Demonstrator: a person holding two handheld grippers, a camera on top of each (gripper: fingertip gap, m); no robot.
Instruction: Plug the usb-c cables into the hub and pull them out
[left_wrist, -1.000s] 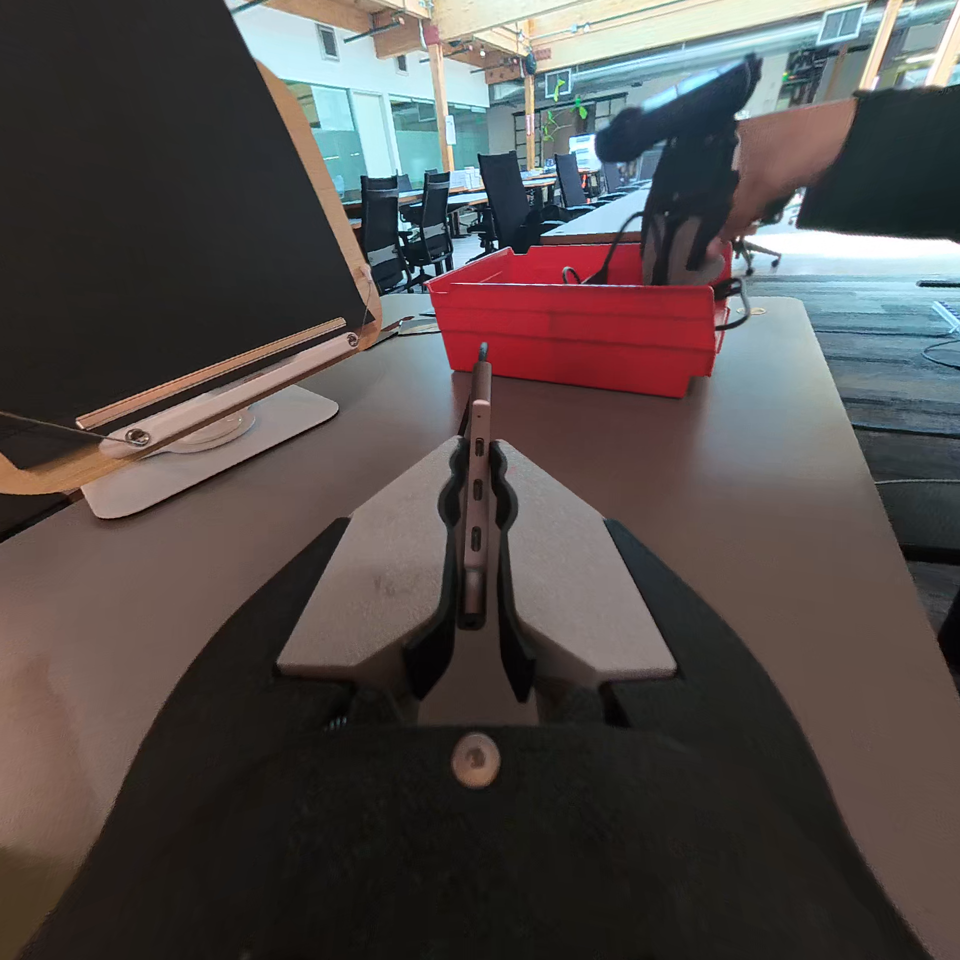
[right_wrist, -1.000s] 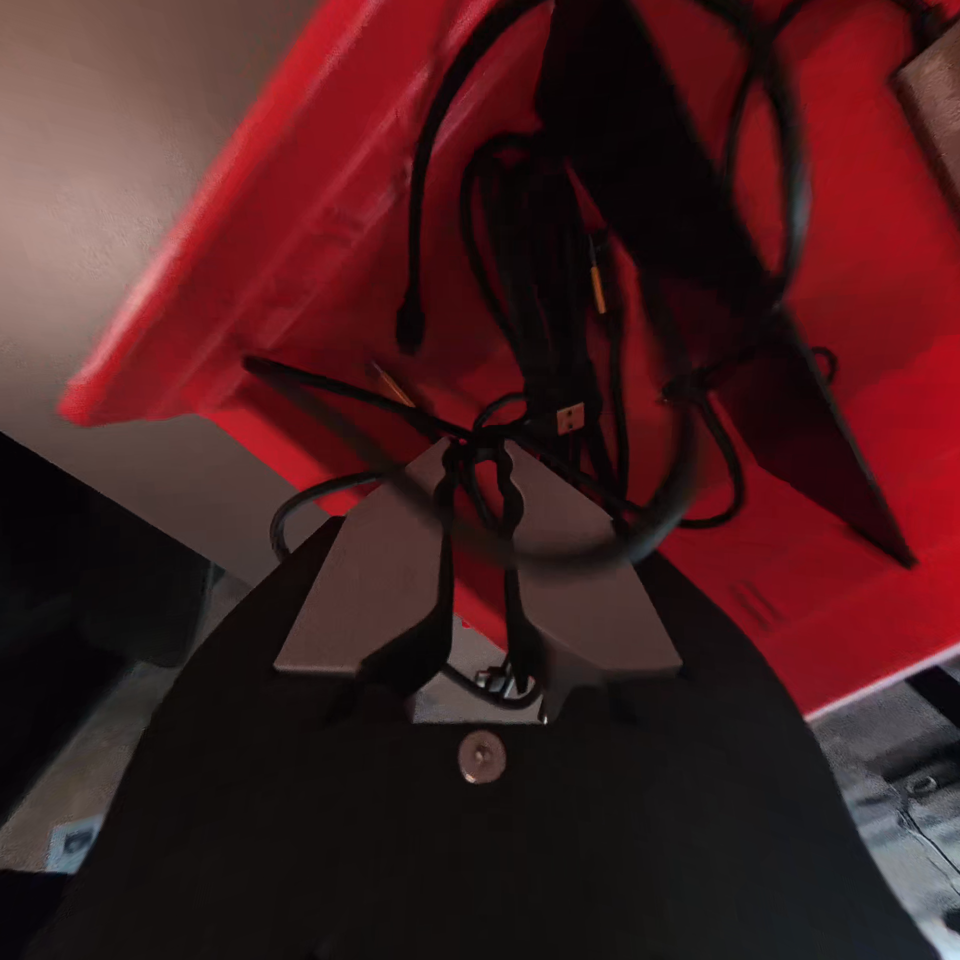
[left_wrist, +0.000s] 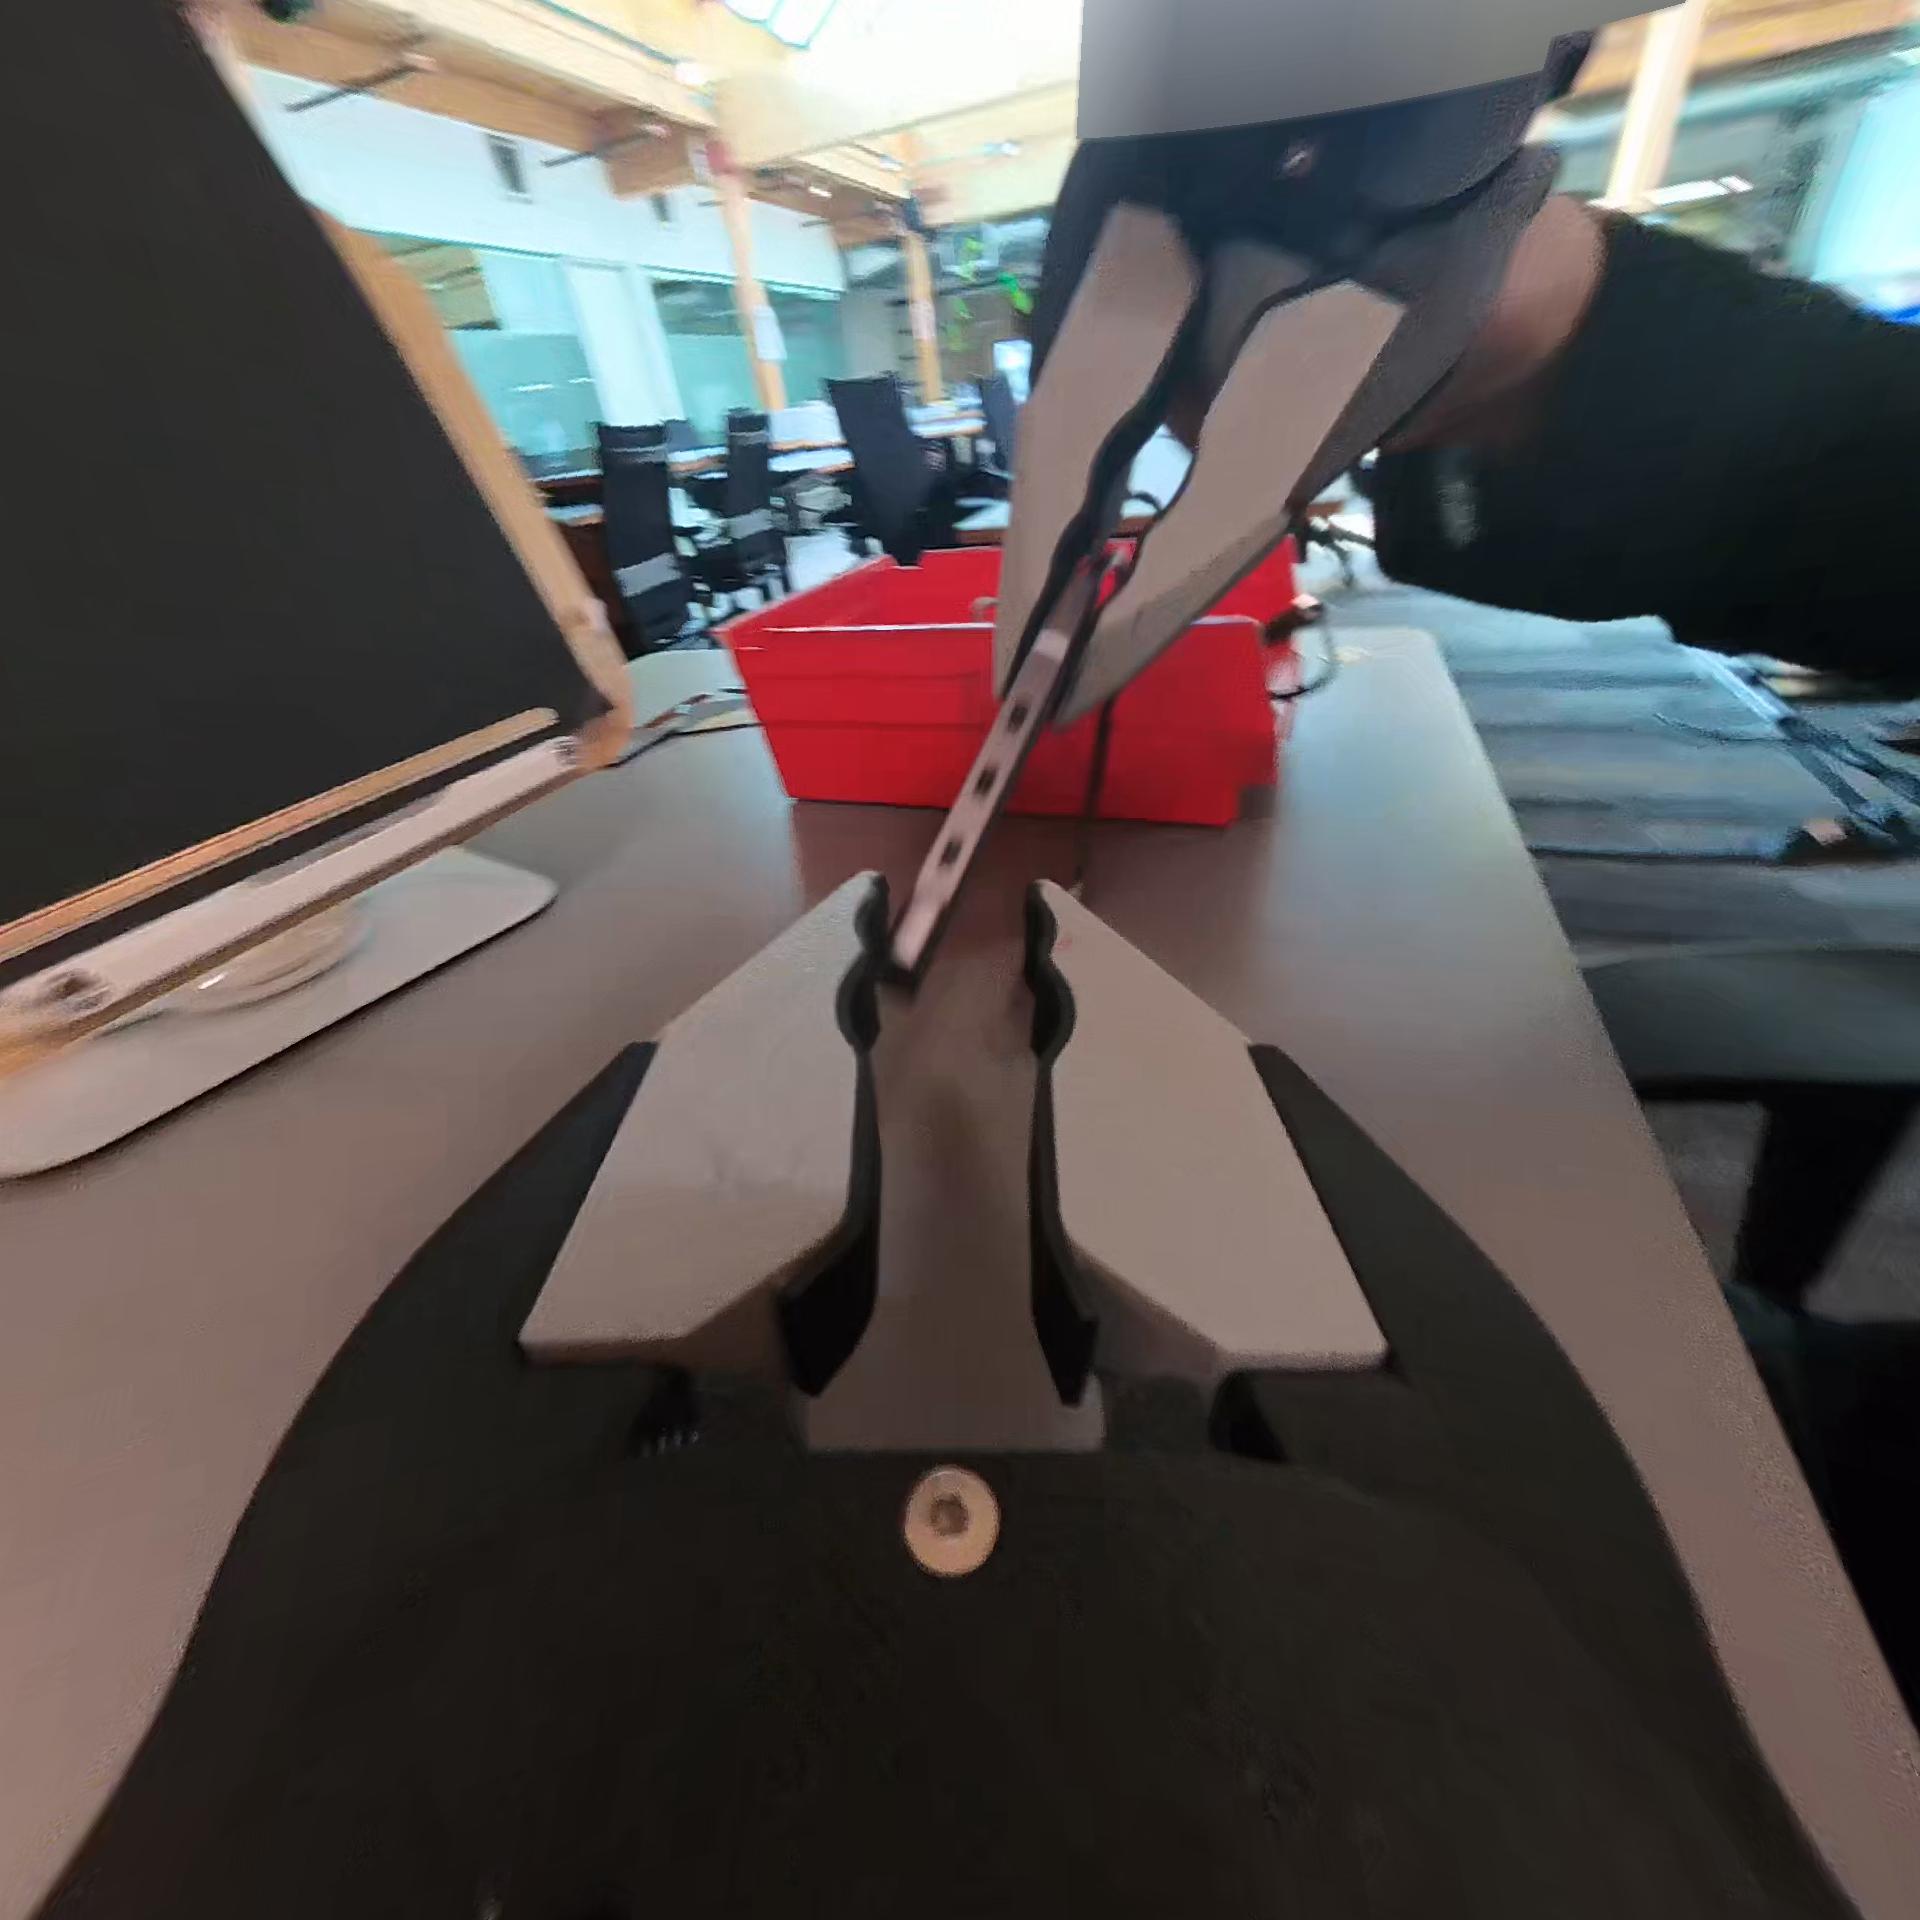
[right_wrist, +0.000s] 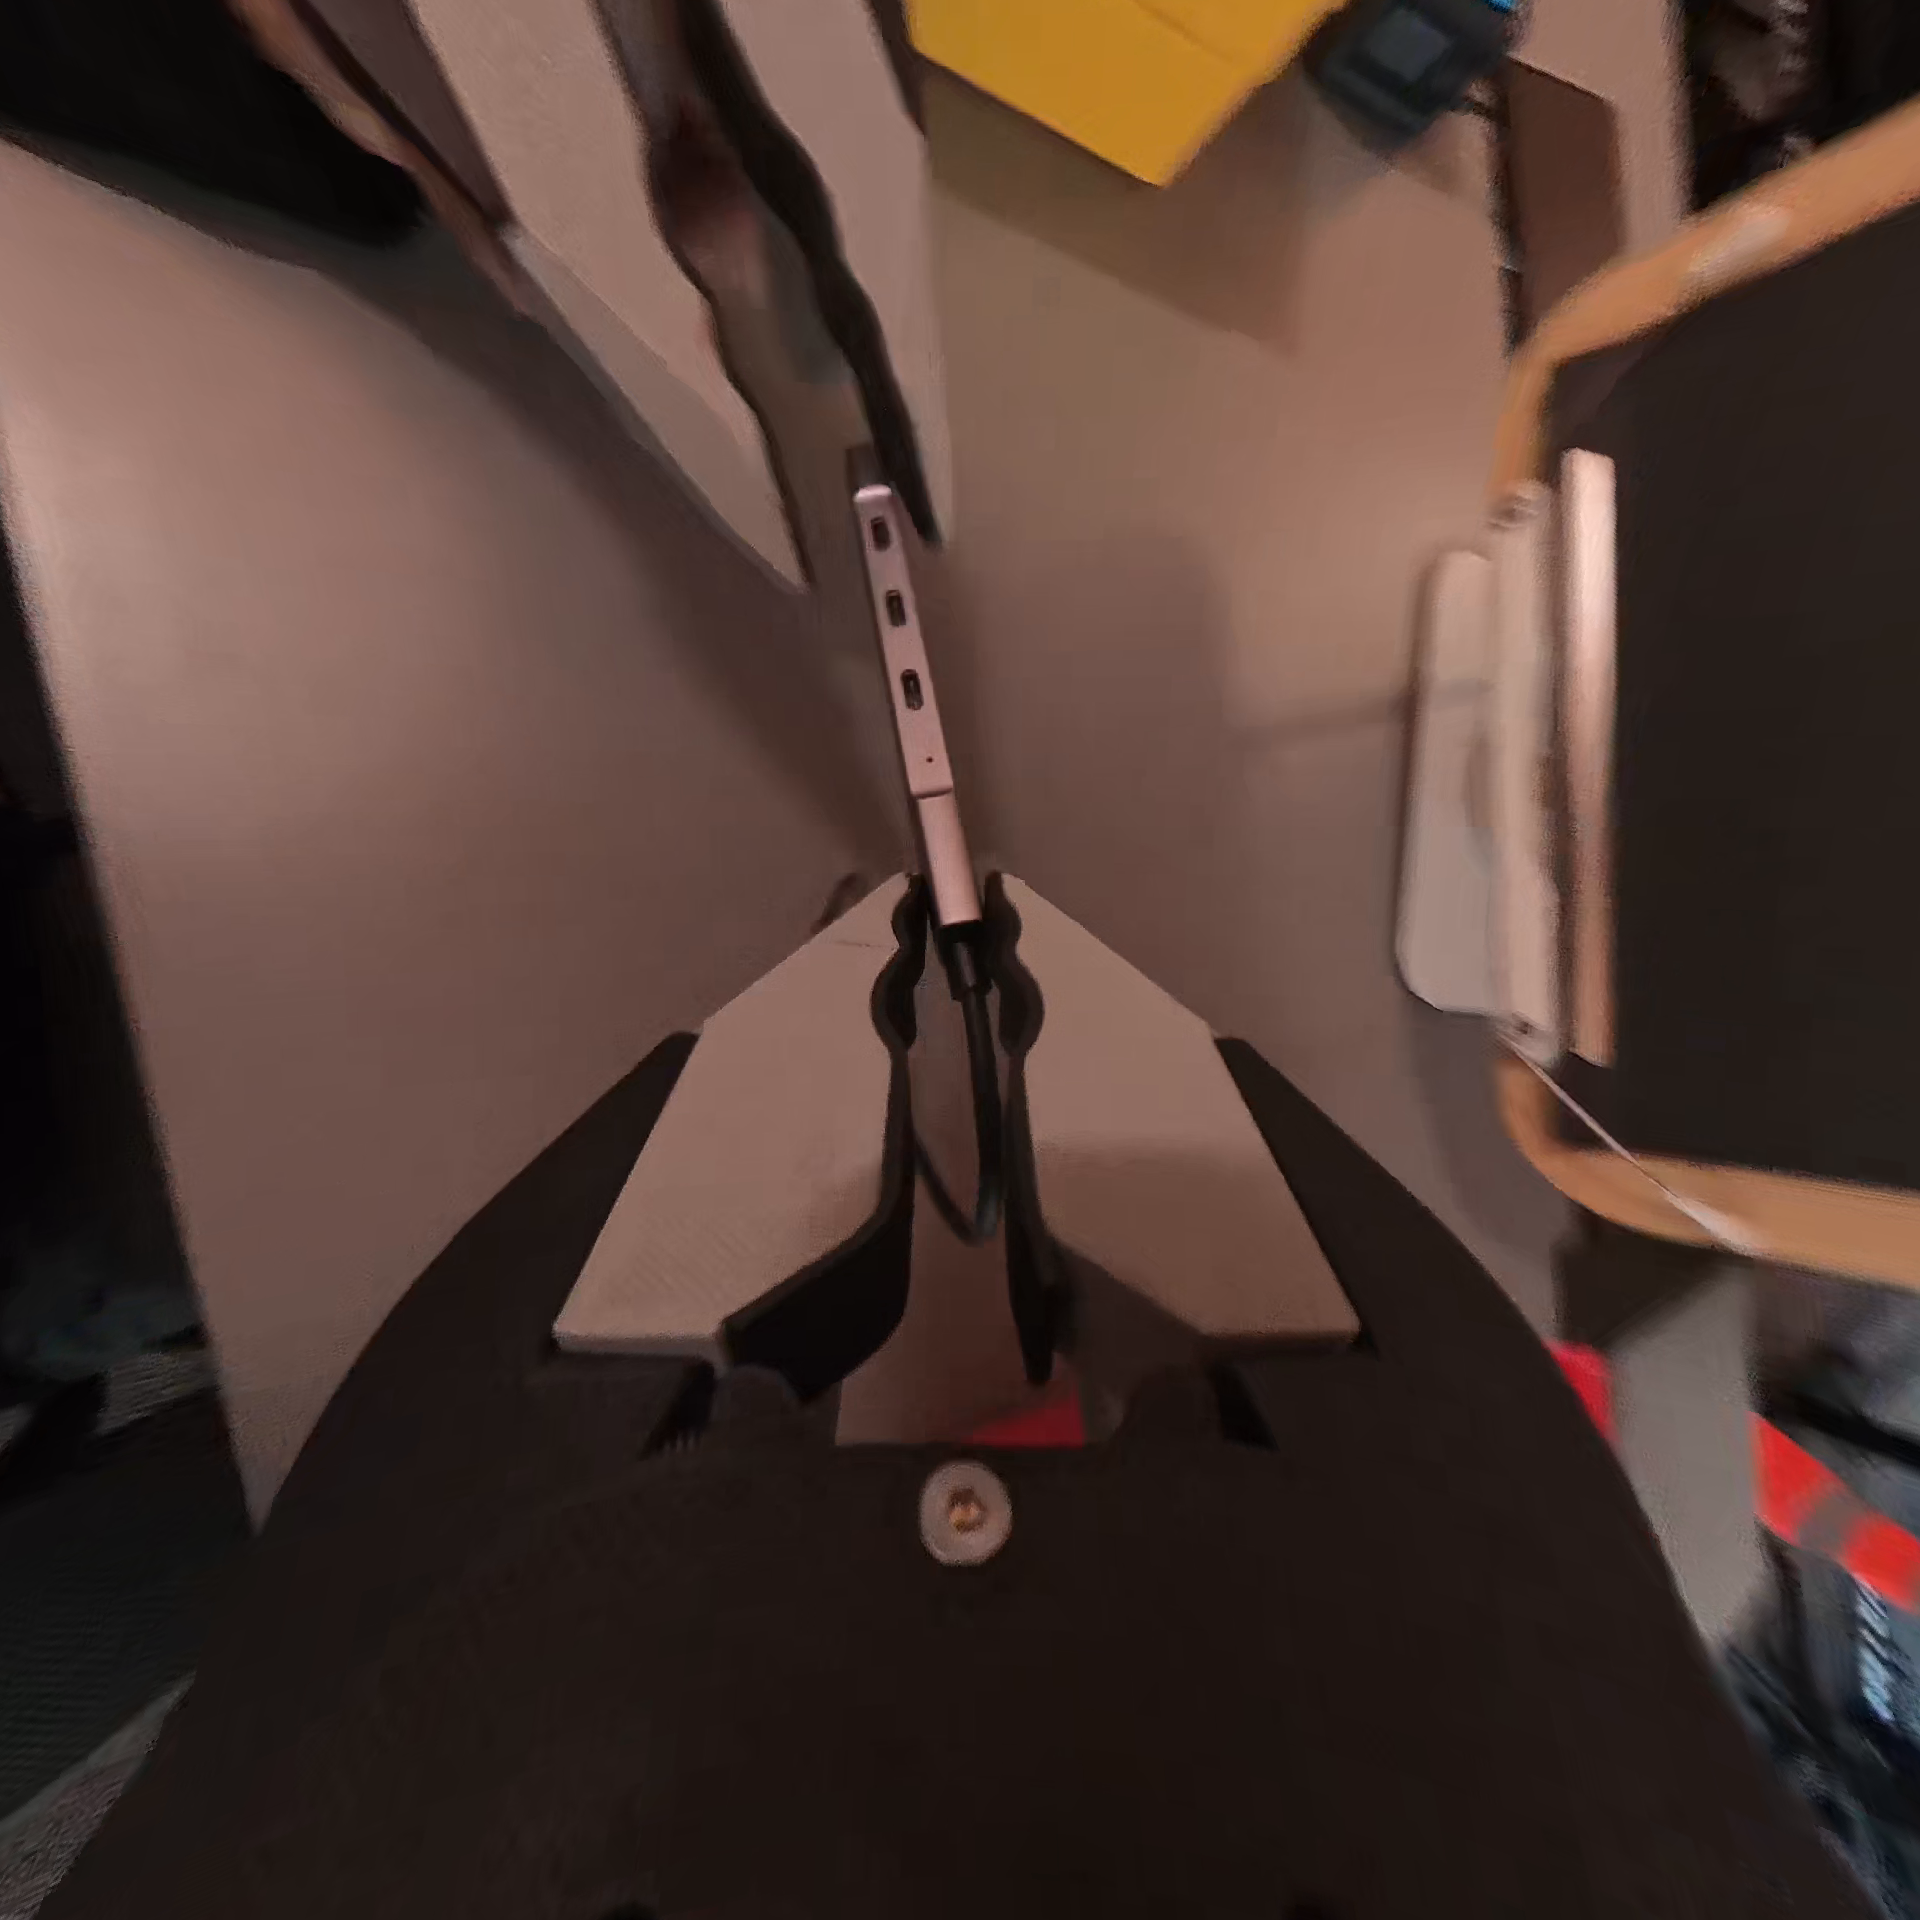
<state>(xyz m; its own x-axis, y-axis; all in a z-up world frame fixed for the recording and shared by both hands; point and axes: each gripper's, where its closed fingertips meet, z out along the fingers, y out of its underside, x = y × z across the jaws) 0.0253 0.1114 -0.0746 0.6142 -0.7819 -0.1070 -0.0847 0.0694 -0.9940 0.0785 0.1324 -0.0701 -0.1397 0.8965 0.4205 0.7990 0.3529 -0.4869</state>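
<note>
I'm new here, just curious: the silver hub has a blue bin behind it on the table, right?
Not blue: the bin is red, as the left wrist view shows. It does stand behind the silver hub on the table.

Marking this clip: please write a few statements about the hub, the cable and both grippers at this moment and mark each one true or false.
1. The jaws of the left gripper stand open. True.
2. The right gripper holds nothing. False: its jaws are shut on the silver plug at the end of the hub.
3. The hub lies inside the red bin. False: it is held up above the table, in front of the bin.
4. A black cable runs back from the plug between the right gripper's jaws. True.
5. Every side port on the hub has a cable in it. False: the visible side ports are empty.
</note>
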